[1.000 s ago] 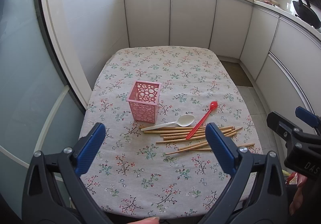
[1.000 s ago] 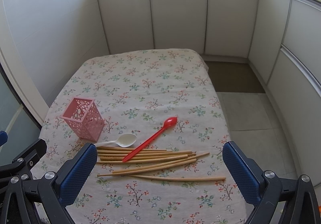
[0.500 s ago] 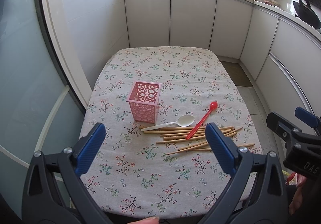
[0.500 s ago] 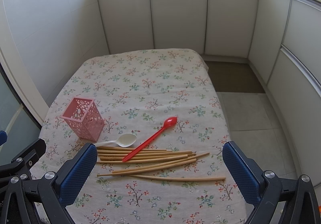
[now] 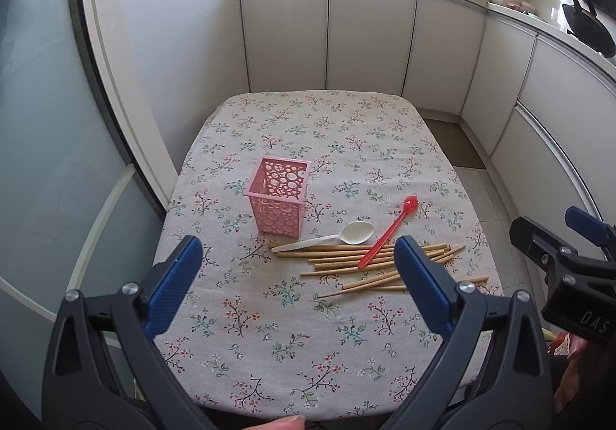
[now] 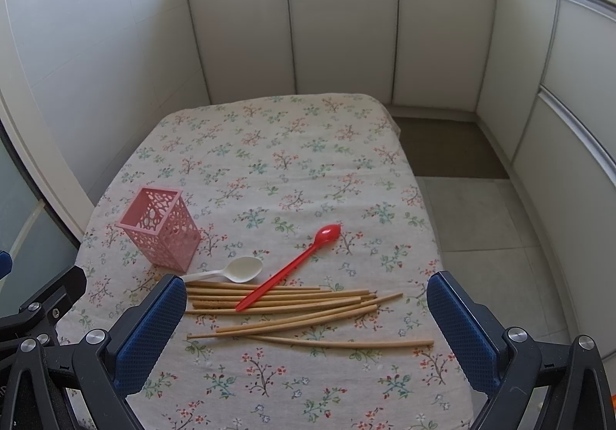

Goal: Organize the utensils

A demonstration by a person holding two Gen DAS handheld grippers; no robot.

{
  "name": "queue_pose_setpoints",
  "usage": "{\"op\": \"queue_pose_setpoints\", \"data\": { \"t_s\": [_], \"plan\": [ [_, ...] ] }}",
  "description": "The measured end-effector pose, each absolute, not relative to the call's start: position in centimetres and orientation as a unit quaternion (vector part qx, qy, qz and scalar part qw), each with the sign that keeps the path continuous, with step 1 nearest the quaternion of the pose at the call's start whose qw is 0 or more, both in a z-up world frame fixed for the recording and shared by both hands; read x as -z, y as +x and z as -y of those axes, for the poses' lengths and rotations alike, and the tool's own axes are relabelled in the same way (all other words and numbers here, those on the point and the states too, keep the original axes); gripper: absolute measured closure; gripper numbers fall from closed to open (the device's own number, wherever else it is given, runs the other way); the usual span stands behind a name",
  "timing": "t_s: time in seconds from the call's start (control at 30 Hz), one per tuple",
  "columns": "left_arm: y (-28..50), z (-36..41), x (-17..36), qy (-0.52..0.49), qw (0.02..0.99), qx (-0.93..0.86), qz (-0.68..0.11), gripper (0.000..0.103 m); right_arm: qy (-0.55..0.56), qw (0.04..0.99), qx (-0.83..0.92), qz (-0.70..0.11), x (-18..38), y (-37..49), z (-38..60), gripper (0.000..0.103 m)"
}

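A pink perforated holder (image 5: 278, 196) (image 6: 159, 230) stands upright and empty on the floral tablecloth. Just in front of it lie a white spoon (image 5: 327, 236) (image 6: 231, 272), a red spoon (image 5: 389, 231) (image 6: 288, 267) and several wooden chopsticks (image 5: 369, 264) (image 6: 285, 308) in a loose pile; the red spoon rests across the chopsticks. My left gripper (image 5: 298, 283) is open and empty, held above the table's near edge. My right gripper (image 6: 306, 330) is open and empty, held above the chopsticks' near side; it also shows at the right edge of the left wrist view (image 5: 569, 260).
The table (image 5: 308, 122) (image 6: 269, 145) sits in a corner, with a white wall and glass door on the left and white cabinets (image 5: 365, 37) (image 6: 342, 25) behind and to the right. Tiled floor (image 6: 481, 218) lies to the right.
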State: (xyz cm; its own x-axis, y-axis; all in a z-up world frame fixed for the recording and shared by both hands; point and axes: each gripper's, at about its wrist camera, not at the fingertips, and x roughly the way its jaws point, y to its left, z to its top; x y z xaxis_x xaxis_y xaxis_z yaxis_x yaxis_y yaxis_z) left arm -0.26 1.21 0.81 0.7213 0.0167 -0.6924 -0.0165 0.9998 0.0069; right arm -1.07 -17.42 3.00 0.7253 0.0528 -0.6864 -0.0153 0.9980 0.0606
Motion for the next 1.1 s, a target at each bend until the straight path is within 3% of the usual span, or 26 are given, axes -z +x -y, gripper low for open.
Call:
{"op": "queue_pose_setpoints", "data": {
  "t_s": [0.4,0.73,1.1],
  "plan": [
    [0.0,-1.3,-0.8,-0.002,0.926,-0.010,-0.376,0.004,0.026,0.927,-0.019,-0.374,-2.8,-0.8,17.6,0.001],
    [4.6,-0.5,1.2,0.002,0.908,0.017,-0.419,0.004,0.025,0.917,0.008,-0.398,-2.6,2.6,19.9,0.001],
    [11.5,4.4,6.4,0.031,0.858,0.104,-0.502,0.004,0.078,0.860,0.045,-0.502,4.8,8.2,26.1,0.001]
  ]
}}
